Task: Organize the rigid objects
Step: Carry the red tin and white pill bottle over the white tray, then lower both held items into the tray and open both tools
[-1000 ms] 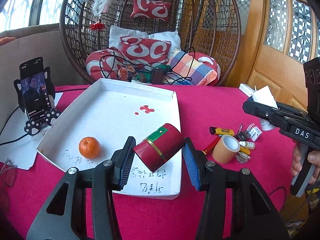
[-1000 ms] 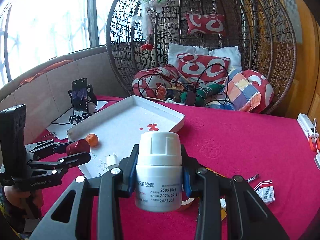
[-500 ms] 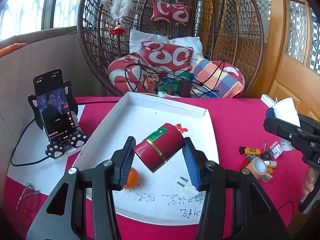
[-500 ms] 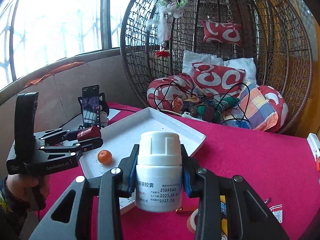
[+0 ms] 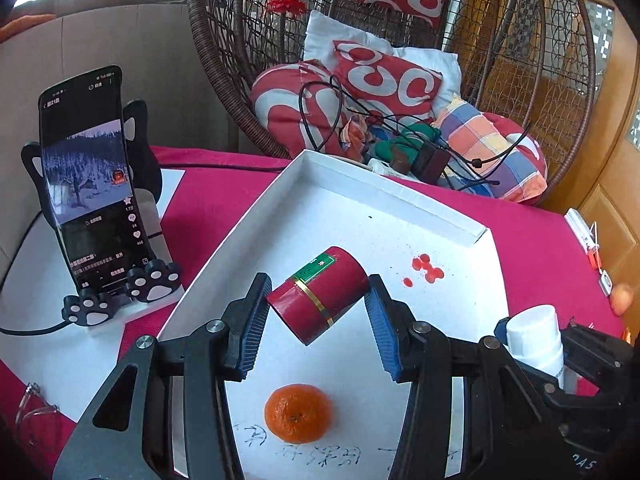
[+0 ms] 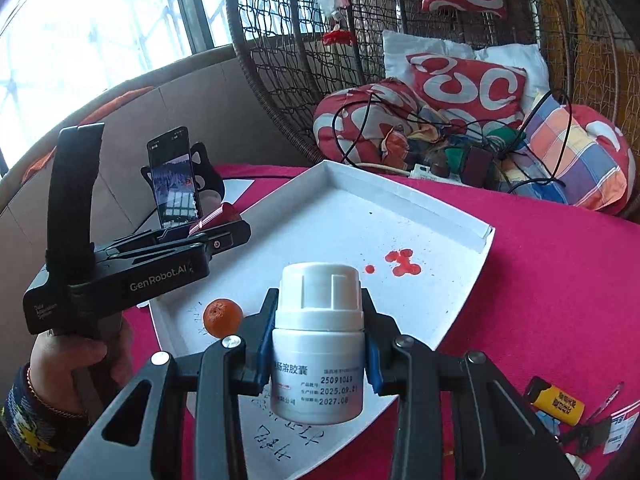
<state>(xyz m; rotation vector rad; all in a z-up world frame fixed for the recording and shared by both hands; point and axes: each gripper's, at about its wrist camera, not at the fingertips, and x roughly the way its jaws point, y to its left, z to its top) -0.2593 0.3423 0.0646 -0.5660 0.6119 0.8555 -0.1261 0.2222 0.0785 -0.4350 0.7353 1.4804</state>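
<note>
My left gripper [image 5: 316, 324] is shut on a tilted red tin can [image 5: 318, 294] with a gold band, held above the white tray [image 5: 360, 196]. It also shows in the right wrist view [image 6: 218, 236], over the tray's left edge. My right gripper [image 6: 320, 344] is shut on an upright white pill bottle [image 6: 319, 344] above the tray's near edge; the bottle also shows in the left wrist view [image 5: 536, 338]. An orange [image 5: 298, 412] lies in the tray, also seen in the right wrist view [image 6: 222, 317].
A phone on a paw stand [image 5: 90, 184] stands left of the tray. Red stains [image 6: 402, 262] mark the tray [image 6: 440, 216]. A yellow lighter [image 6: 558, 402] and small items lie on the red cloth at the right. A wicker chair with cushions [image 5: 384, 80] stands behind.
Both grippers have moved forward and left over the tray with their loads still held. The orange now lies below the left gripper's fingers, and the right gripper is close beside the left.
</note>
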